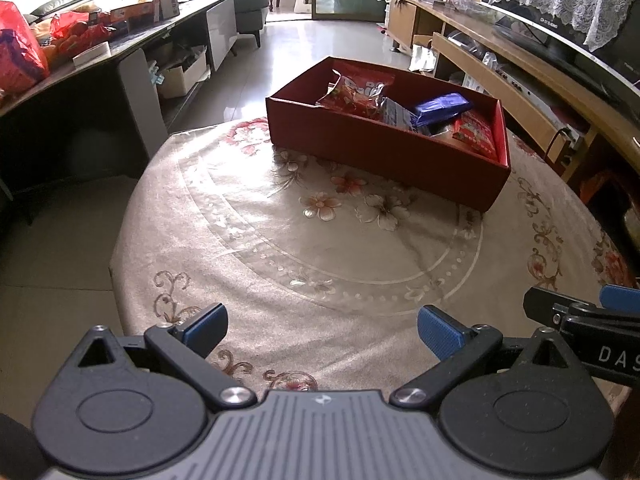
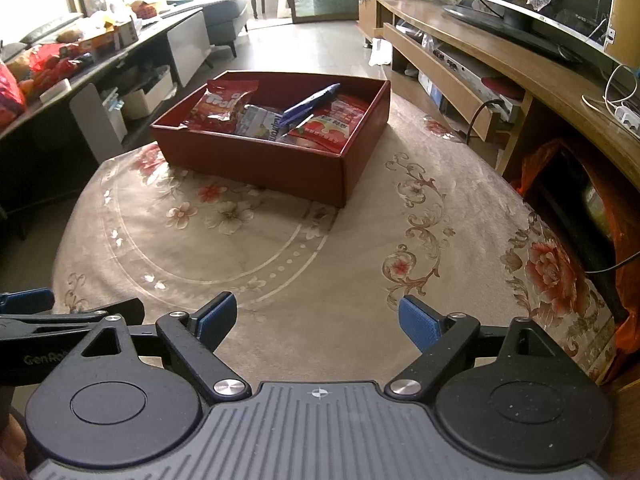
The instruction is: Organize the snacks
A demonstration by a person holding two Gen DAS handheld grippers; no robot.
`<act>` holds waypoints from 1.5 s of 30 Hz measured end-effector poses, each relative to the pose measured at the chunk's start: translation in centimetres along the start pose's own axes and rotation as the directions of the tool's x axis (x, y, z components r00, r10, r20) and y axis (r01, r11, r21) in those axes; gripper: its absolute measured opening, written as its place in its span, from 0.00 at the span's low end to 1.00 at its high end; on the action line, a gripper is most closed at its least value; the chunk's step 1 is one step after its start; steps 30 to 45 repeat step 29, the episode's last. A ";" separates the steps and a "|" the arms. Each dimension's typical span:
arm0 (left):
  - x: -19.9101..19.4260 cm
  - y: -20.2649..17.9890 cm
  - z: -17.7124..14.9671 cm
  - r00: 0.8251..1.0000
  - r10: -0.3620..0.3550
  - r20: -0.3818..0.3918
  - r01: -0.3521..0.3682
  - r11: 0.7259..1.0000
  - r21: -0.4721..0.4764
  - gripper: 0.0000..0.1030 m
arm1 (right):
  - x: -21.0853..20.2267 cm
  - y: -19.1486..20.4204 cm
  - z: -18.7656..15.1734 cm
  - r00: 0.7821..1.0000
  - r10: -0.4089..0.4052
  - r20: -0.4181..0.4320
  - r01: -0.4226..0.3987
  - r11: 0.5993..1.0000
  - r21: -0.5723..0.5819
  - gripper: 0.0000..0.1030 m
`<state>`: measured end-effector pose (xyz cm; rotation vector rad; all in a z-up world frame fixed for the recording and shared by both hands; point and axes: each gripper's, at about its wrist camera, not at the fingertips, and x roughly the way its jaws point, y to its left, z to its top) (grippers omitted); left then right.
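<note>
Across the middle of both views spreads a round table under a beige floral cloth point(image 1: 280, 240), and in the upper centre stands a dark red rectangular cardboard box point(image 2: 256, 164). Inside it lie a red gummy-candy bag point(image 2: 218, 106) at the left, a pale foil packet point(image 2: 258, 122) beside it, a glossy blue wrapper point(image 2: 310, 102) tilted over the others, and a red-and-white snack pouch point(image 2: 332, 128) at the right. At the bottom edge the left gripper point(image 1: 322, 330) and right gripper point(image 2: 318, 318) hover released, blue pads spread, nothing between them
</note>
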<state>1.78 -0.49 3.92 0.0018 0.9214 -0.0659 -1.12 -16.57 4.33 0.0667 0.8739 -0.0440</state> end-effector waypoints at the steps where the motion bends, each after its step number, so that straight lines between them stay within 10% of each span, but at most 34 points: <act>1: 0.0 0.1 0.0 1.000 -0.001 0.000 0.001 1.000 -0.002 1.00 | 0.0 0.0 0.0 1.000 0.000 0.000 0.000 1.000 0.000 0.89; 45: -0.3 0.2 -0.1 0.999 0.017 0.048 -0.017 1.000 -0.003 1.00 | 0.1 -0.2 -0.1 1.000 -0.001 -0.005 0.001 1.000 -0.006 0.91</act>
